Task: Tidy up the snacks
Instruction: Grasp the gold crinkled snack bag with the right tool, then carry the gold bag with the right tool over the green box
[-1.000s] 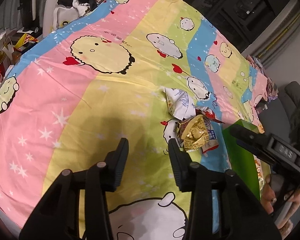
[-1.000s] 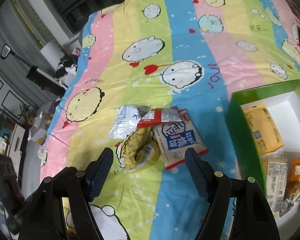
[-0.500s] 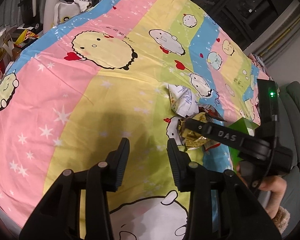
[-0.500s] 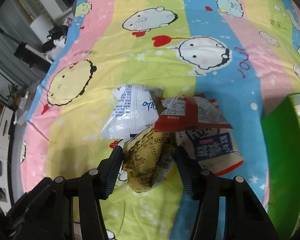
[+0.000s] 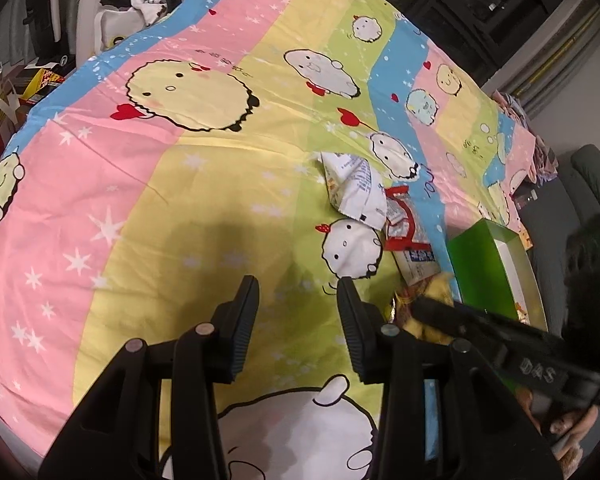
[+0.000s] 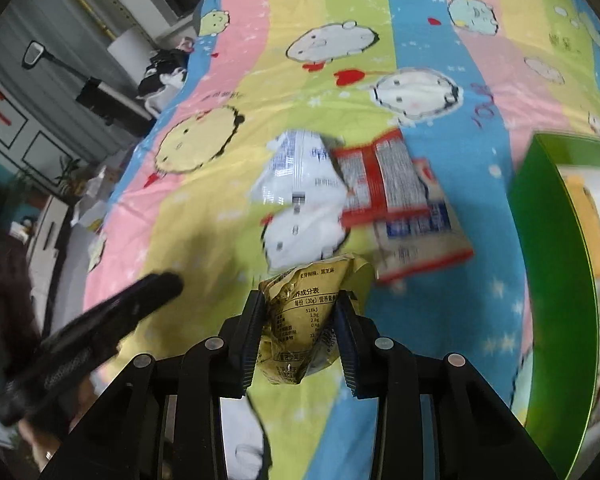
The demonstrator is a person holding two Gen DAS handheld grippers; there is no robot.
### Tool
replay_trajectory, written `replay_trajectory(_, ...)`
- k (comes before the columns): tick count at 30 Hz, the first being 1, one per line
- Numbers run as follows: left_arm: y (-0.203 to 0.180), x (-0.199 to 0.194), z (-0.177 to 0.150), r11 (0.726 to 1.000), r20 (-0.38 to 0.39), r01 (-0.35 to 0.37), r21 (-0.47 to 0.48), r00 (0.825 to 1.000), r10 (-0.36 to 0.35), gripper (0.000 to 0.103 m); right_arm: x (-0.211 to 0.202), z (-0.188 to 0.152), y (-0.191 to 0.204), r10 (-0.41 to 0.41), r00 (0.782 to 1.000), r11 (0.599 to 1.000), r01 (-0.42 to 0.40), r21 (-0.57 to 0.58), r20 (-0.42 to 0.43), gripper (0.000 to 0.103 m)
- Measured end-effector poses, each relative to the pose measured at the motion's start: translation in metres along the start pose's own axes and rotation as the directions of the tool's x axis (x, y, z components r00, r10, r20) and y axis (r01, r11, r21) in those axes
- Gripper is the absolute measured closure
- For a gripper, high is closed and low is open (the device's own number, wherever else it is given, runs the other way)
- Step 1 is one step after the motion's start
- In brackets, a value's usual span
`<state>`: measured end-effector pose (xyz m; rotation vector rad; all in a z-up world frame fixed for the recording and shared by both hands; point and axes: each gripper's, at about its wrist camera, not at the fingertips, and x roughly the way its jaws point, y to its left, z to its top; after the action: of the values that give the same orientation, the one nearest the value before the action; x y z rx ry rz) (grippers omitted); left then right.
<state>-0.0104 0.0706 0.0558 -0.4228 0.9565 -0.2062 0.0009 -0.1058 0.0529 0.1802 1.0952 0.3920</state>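
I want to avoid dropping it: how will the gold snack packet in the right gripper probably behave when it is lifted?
The gold snack packet is crinkled foil, pinched between the right gripper fingers, so it is probably floppy and will sag below them. It looks small and puffy, so likely light. The glossy film may be slippery, so it could slide out.

A bed carries everything, covered with a cartoon sheet in pink, yellow, green and blue stripes with round animal faces, hearts and stars. On it, right of the middle, lie three snack packets close together: a white packet farthest to the left, a red packet overlapping its right edge, and under the red one a blue-and-white packet. Further right stands a green box with a white inside, also on the sheet.
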Motion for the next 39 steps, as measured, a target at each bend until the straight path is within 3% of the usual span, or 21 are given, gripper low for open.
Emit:
replay_trajectory(3, -0.005, 0.003, -0.002, 1.0, -0.005, 0.009, 0.012, 1.0, -0.009, 0.056, -0.003, -0.008, -0.004, -0.019, 1.0, 1.0, 0.019, 0.002, -0.013, 0.066)
replay_trajectory(6, -0.012, 0.005, -0.006, 0.999, -0.01, 0.032, 0.033, 0.999, -0.032, 0.04, -0.007, -0.009, -0.009, -0.026, 1.0, 1.0, 0.026, 0.012, 0.006, 0.065)
replay_trajectory(8, -0.017, 0.006, -0.008, 0.998, -0.013, 0.049, 0.046, 0.999, -0.048, 0.032, -0.015, -0.007, -0.014, 0.007, 0.999, 0.999, -0.008, 0.032, 0.037, 0.048)
replay_trajectory(10, -0.023, 0.009, -0.01, 0.996, -0.02, 0.07, 0.062, 0.997, -0.069, 0.03, -0.022, -0.006, -0.021, 0.016, 0.997, 0.998, -0.021, 0.066, 0.076, 0.036)
replay_trajectory(13, -0.031, 0.014, -0.014, 0.992, -0.04, 0.097, 0.082, 0.995, -0.094, 0.03, -0.025, -0.004, -0.038, 0.035, 0.994, 0.99, -0.049, 0.129, 0.107, 0.036)
replay_trajectory(18, -0.048, 0.028, -0.023, 0.981, -0.079, 0.155, 0.117, 0.986, -0.147, 0.03, -0.01, -0.003, -0.056, 0.153, 0.985, 0.961, -0.167, 0.218, 0.08, 0.036)
replay_trajectory(25, -0.065, 0.046, -0.031, 0.96, -0.121, 0.246, 0.134, 0.966, -0.23, 0.032, 0.014, -0.002, -0.056, 0.192, 0.98, 0.949, -0.198, 0.244, 0.048, 0.036)
replay_trajectory(27, -0.068, 0.051, -0.032, 0.958, -0.132, 0.255, 0.13, 0.962, -0.238, 0.041, 0.019, -0.003, -0.054, 0.214, 0.976, 0.947, -0.217, 0.235, 0.039, 0.036)
replay_trajectory(31, -0.07, 0.059, -0.033, 0.964, -0.133, 0.22, 0.147, 0.971, -0.201, 0.06, 0.021, -0.002, -0.055, 0.229, 0.973, 0.946, -0.233, 0.225, 0.045, 0.047)
replay_trajectory(39, -0.078, 0.052, -0.036, 0.964, -0.11, 0.191, 0.183, 0.979, -0.173, 0.063, 0.009, -0.003, -0.049, 0.205, 0.976, 0.961, -0.214, 0.176, 0.067, 0.05)
